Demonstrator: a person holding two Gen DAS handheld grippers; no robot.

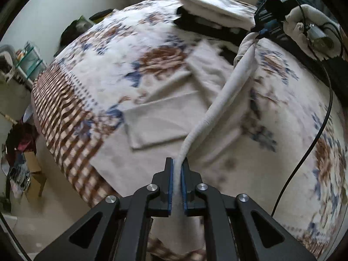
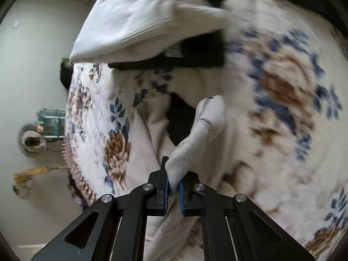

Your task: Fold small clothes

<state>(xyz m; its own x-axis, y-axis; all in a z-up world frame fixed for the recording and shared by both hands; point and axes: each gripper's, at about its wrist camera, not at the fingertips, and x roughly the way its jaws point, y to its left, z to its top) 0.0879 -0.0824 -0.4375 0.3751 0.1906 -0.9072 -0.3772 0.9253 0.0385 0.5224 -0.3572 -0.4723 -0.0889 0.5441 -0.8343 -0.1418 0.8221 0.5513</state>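
In the left wrist view, the left gripper (image 1: 178, 169) pinches one end of a pale garment (image 1: 226, 87), whose long axis runs toward 1 o'clock up to the right gripper (image 1: 258, 32) above the floral bedspread (image 1: 91, 50). In the right wrist view, the right gripper (image 2: 173, 182) pinches the other end, bunched toward 1 o'clock. Blur hides the garment's shape, and a folded white pile (image 2: 141, 19) sits at 11 o'clock.

Soft daylight, heavy motion blur (fisheye-warped edges).
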